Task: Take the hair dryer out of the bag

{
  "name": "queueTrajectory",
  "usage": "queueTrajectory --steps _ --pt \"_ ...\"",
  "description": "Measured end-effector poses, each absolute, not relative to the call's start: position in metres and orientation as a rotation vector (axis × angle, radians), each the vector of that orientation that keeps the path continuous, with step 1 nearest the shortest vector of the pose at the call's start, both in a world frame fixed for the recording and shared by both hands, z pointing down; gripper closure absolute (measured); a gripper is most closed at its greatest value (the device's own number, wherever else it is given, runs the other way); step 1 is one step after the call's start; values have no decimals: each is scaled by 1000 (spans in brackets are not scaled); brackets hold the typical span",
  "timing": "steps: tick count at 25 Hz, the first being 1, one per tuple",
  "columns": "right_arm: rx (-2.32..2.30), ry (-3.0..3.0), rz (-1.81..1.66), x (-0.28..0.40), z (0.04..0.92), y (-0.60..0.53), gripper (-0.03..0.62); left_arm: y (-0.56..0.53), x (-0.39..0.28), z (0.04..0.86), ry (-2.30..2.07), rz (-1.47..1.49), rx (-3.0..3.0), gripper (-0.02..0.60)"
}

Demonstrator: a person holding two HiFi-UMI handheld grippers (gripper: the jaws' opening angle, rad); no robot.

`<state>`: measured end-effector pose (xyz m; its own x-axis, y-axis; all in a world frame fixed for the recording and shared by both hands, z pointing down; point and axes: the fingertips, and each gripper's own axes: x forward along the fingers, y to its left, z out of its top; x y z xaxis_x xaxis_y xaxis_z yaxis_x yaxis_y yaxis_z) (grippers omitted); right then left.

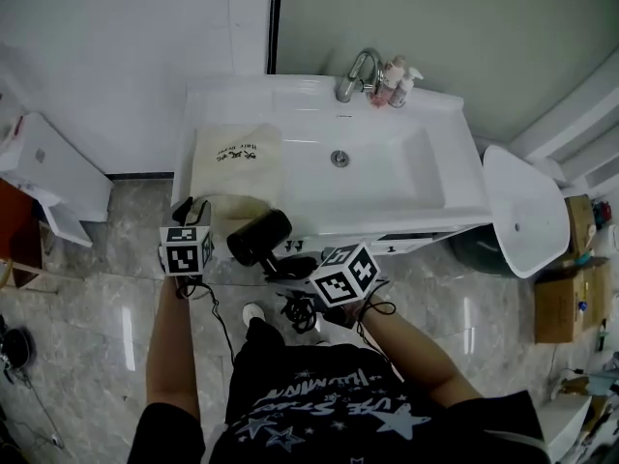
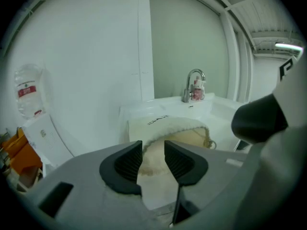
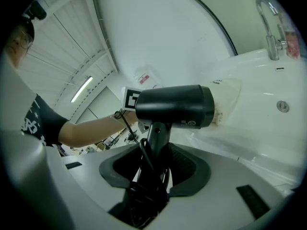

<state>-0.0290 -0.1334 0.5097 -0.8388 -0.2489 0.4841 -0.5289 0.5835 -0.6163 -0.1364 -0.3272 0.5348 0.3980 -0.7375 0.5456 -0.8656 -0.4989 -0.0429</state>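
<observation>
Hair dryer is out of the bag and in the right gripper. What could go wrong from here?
1. The right gripper jaws clamp only the hair dryer handle, with cord wedged alongside; the head could pivot or slip.
2. The loose cord bundle dangles below and might snag on the sink counter edge.
3. The bag lies at that front edge, free of the open left gripper; it may slide off.

We find the cream cloth drawstring bag (image 1: 235, 162) lying flat on the counter (image 1: 455, 206), mouth open. The black plastic hair dryer (image 1: 259, 237) is outside it, barrel level, handle clamped in the right tool (image 3: 156, 163).
</observation>
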Motion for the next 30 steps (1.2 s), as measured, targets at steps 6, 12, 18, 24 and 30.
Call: queueTrajectory --steps 6,12,18,24,30 --pt "715 -2512 1112 10 499 -109 419 -278 -118 526 -1455 715 2407 416" --pt "861 -2576 1047 54 479 -90 419 -221 -82 505 -1448 630 2459 416" --pt "1007 -2639 997 102 462 -58 419 -152 -38 478 -1438 514 2517 416" --pt "1074 -2665 931 144 456 -13 419 -78 6 463 -1410 450 2562 416" --pt "1166 -2656 1022 181 465 26 419 -12 36 462 -1416 380 2551 417"
